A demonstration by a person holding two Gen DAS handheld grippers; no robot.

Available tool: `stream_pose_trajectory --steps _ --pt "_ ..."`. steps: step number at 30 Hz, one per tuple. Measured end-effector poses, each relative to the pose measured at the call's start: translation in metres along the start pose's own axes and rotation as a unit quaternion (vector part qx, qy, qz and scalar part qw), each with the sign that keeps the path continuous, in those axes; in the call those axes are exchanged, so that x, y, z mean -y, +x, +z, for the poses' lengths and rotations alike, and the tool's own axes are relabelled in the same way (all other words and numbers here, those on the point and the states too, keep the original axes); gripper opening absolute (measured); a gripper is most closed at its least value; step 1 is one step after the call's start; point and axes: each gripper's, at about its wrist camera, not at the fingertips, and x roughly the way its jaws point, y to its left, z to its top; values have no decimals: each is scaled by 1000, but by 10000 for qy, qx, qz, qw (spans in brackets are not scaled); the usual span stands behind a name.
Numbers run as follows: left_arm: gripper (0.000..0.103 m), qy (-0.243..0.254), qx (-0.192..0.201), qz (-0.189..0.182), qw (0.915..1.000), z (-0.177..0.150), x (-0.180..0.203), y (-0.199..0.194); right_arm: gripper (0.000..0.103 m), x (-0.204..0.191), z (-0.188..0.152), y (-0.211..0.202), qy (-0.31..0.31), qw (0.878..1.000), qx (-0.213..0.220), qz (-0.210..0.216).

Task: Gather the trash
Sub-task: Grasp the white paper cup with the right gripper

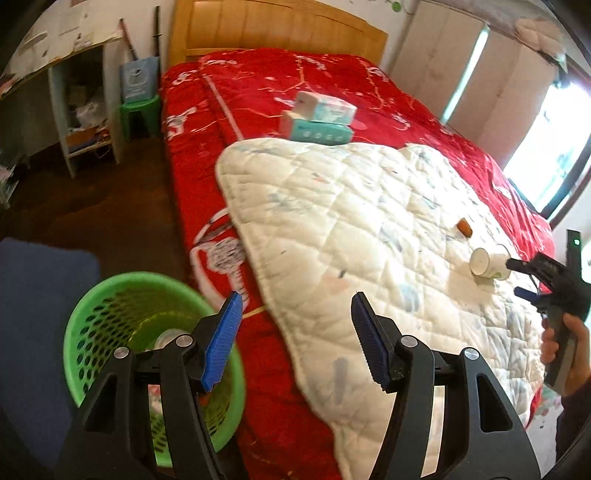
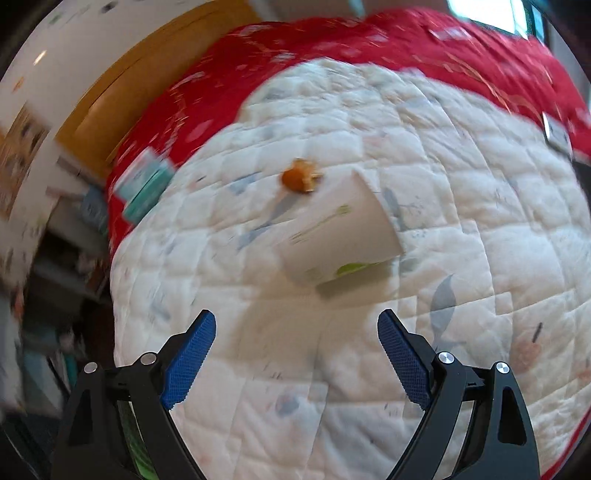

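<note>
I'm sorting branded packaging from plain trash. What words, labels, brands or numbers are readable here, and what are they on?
No text is readable.
Tissue packs: dark print on the teal side, too blurred to read.
Paper cup: only a green leafy pattern, no visible lettering.
Wall posters: marks too small and blurred.

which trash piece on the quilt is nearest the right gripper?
The paper cup, lying on its side just ahead of the open right gripper; the orange scrap lies beyond it.

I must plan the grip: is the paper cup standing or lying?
Lying. The paper cup rests on its side on the white quilt, its wall facing up.
</note>
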Motion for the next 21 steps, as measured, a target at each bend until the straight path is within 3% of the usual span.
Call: stream_pose_trajectory --steps 6,14,16,21 --pt "62 348 17 -81 9994 22 32 21 86 34 23 25 1125 9933 -85 246" --pt "64 662 -55 -169 9976 44 69 52 86 47 44 52 1846 9803 -53 705" --pt "64 742 -77 -193 9970 47 78 57 71 48 47 57 1935 9786 -79 694" --pt "64 954 -189 -433 9943 61 111 77 68 49 49 46 1565 9857 48 630"
